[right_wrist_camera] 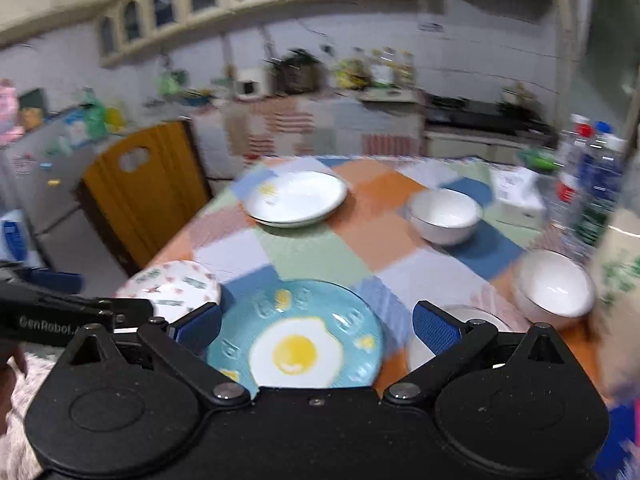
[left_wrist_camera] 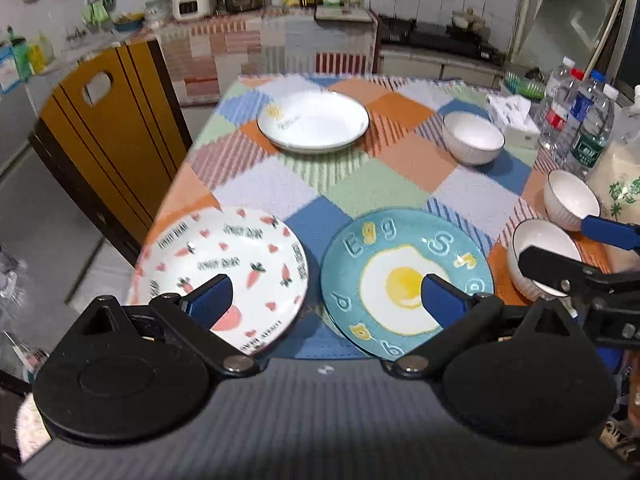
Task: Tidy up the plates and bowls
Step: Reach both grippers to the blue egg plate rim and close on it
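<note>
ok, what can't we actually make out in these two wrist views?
- Carrot plate: its near edge is hidden behind the left tongs in the left view, and it is blurred in the right view.
- Nearest bowl: partly covered by the right tongs' arm in the left view; behind a tong finger in the right view.
- Egg plate: near rim hidden by the right tongs.
- Counter items: blurred in the right view.
</note>
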